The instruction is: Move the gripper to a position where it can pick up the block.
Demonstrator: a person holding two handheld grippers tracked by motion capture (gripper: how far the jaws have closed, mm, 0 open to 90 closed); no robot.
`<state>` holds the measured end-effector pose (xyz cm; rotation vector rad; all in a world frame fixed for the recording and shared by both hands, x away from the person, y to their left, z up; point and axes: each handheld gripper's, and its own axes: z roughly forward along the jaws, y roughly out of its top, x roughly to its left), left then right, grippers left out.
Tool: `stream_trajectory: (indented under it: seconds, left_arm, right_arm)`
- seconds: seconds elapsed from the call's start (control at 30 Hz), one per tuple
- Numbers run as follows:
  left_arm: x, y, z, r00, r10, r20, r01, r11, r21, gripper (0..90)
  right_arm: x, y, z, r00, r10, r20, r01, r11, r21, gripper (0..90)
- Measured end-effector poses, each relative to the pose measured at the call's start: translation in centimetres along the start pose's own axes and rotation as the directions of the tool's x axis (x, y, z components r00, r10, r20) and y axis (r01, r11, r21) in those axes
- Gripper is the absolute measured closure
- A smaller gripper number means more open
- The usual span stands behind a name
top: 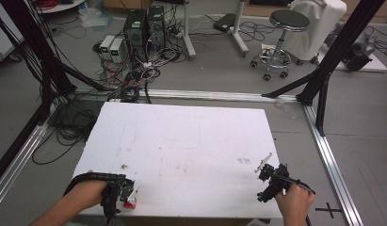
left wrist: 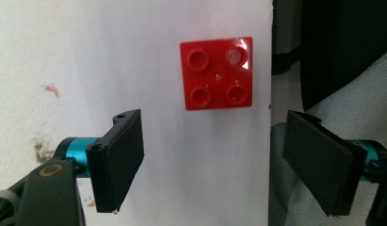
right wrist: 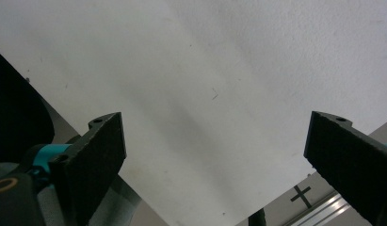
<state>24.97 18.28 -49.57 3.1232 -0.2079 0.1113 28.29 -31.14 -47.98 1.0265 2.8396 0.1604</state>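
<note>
Studs on the red brick, lying at the white table's near edge, carry writing we cannot quite read, while our left gripper and right gripper gape wide, holding nothing.

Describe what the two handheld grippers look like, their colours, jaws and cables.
The left gripper and right gripper are black frames held in bare hands, no sleeves in view. Each has two flat, rectangular black jaws with a matte padded face, mounted on teal metallic cylinders. A black ribbed cable loops over the left hand; a thin dark cable trails from the right.
</note>
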Motion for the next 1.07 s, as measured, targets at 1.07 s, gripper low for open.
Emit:
stream_trajectory:
  seconds: [1.07]
  left_arm:
    - [0.0,2.6,1.9,0.9997,0.020,0.016,-0.021,0.9990,0.040,21.7]
  right_arm:
    - [0.1,0.1,0.1,1.0000,-0.005,-0.004,0.005,1.000,0.010,5.2]
